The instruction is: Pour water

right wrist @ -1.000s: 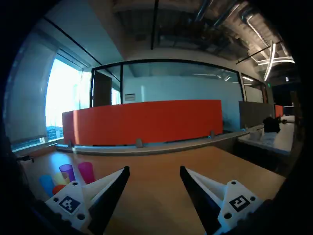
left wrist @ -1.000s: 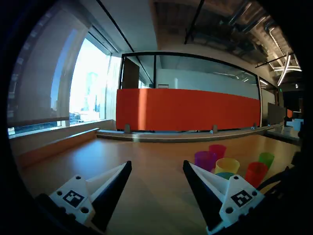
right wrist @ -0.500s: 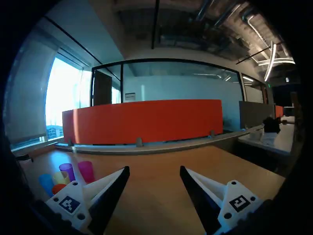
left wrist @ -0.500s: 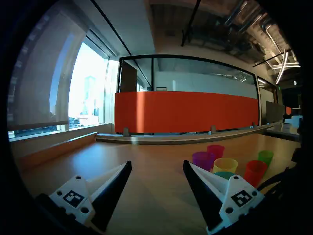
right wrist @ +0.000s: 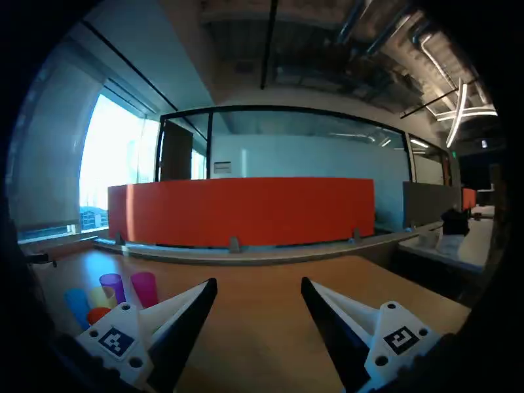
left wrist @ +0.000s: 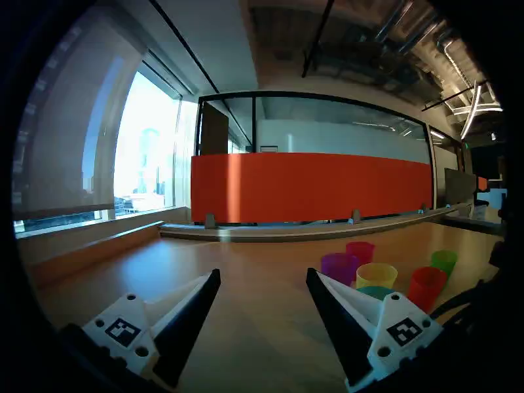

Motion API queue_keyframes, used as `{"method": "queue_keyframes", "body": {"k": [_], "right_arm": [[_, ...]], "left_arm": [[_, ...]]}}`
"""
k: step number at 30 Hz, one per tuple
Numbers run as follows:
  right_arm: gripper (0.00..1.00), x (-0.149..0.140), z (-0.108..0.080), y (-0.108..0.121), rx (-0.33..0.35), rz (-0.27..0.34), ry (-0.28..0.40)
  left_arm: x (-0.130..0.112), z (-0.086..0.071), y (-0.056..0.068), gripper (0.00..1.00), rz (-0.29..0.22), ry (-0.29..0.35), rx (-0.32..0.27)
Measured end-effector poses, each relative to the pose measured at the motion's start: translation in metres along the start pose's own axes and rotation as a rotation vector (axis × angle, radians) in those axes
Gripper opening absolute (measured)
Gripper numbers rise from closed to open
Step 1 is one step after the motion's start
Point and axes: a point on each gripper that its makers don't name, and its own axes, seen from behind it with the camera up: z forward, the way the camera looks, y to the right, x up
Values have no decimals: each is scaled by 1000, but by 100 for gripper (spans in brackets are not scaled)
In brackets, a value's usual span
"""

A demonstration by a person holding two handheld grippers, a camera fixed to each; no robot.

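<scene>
Several coloured plastic cups stand together on the wooden table (left wrist: 262,288). In the left gripper view they sit to the right: a purple cup (left wrist: 338,268), a magenta cup (left wrist: 360,251), a yellow cup (left wrist: 376,276), a red cup (left wrist: 426,287) and a green cup (left wrist: 443,261). My left gripper (left wrist: 262,278) is open above the table, left of the cups. The right gripper view has the cups at the far left: a purple cup (right wrist: 112,286), a magenta cup (right wrist: 144,289) and a blue cup (right wrist: 77,306). My right gripper (right wrist: 257,288) is open, holding nothing.
An orange partition (left wrist: 308,187) runs along the far edge of the table, with a glass wall behind it. Bright windows (left wrist: 141,164) lie to the left. A second desk with dark items (right wrist: 452,232) stands at the right in the right gripper view.
Both views have tipped slightly upward, so the cups and partition sit a little lower in frame. Both grippers stay open.
</scene>
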Motion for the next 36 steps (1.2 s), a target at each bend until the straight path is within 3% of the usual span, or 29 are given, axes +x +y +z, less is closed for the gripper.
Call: {"method": "queue_keyframes", "body": {"k": [9,18,23,30,36], "right_arm": [[99,17,-6,-4,25,-44,51],[100,12,-6,-12,58,-64,60],[100,2,0,-15,54,-60,48],[100,-3,6,-14,43,-33,84],[100,-25,8,-3,34,16,50]], "left_arm": [[0,0,0,98,0,0,0],[0,-1,0,97,0,0,0],[0,-1,0,98,0,0,1],[0,-1,-1,98,0,0,1],[0,-1,-1,97,0,0,0]]}}
